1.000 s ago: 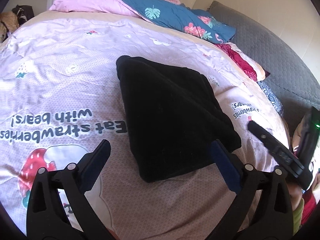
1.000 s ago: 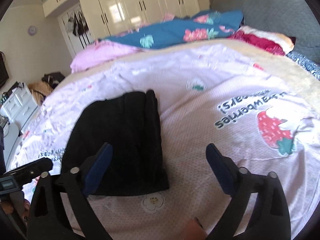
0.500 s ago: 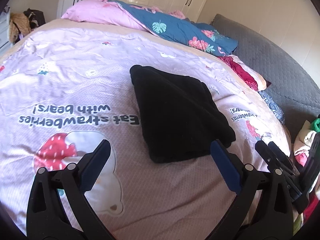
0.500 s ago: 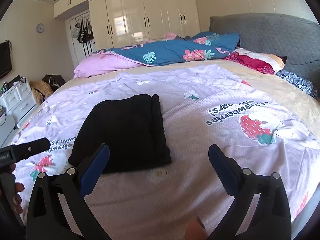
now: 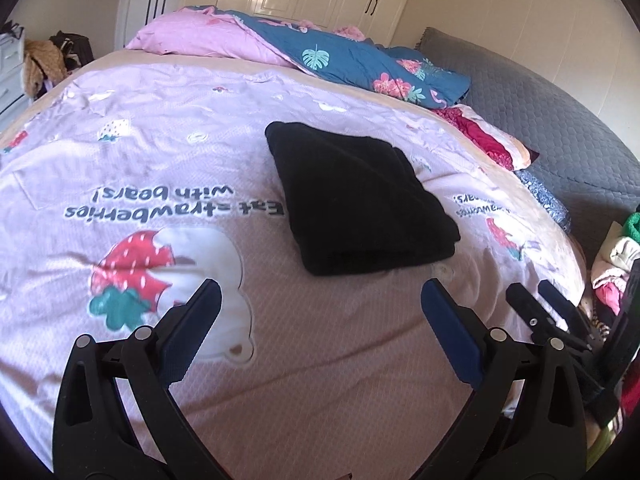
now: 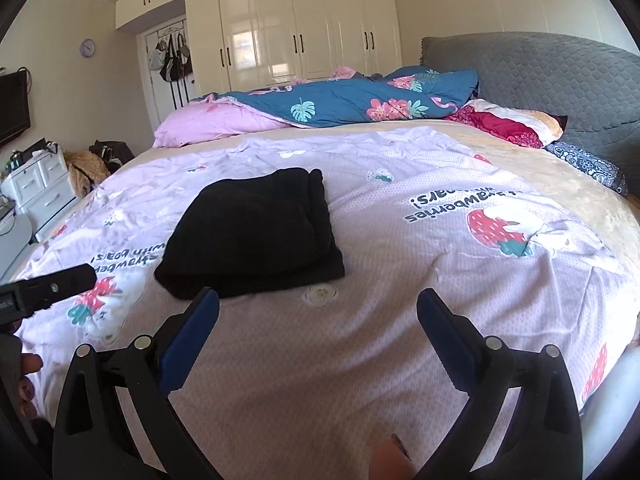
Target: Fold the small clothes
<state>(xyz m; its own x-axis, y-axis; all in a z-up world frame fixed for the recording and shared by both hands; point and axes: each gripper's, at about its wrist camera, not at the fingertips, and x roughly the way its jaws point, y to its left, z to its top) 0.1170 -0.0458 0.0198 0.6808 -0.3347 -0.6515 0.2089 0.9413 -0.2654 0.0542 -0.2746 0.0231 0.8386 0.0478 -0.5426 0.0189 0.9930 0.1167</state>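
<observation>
black garment (image 5: pixel 360 200), pink strawberry-print bedspread (image 5: pixel 160 168)

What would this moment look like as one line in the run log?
left tongs: open, empty | right tongs: open, empty | black garment: folded, lying on strawberry bedspread, touched by neither | phase: fold looks done
</observation>
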